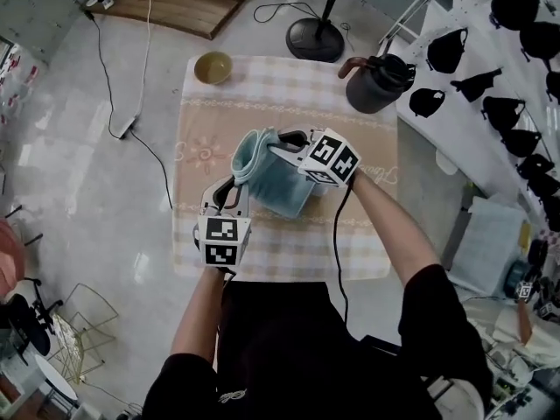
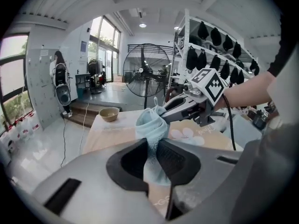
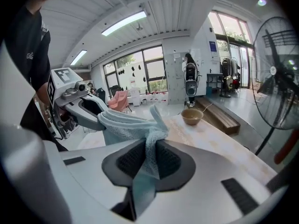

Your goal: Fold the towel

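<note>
Black sleeves and both forearms fill the near edge of the head view, reaching out over the bench (image 1: pixel 262 86), which wears a pale checked cloth. Near and to the left, the left gripper (image 1: pixel 236 185) has its marker cube turned toward the person. Its fingers are closed on a pinch of the light blue towel (image 1: pixel 269 180). In the left gripper view the cloth is squeezed between the 2 dark pads and bulges out just beyond them.

From the right and a little farther off comes the right gripper (image 1: pixel 278 143). Its fingers are likewise clamped on the towel, and a tail of cloth hangs down out of them in the right gripper view.

Between the 2 grippers the towel is bunched and sagging, raised over the middle of the bench. Its lowest fold may brush the cloth, though the steep view makes that hard to judge.

At the far left corner of the bench sits a small tan bowl (image 1: pixel 213 67), well apart from the towel. At the far right corner stands what looks like a dark kettle (image 1: pixel 378 83). Beyond the bench, a fan's round base (image 1: pixel 315 39) rests on the floor, and a white rack (image 1: pixel 472 59) of black items stands to the right.
</note>
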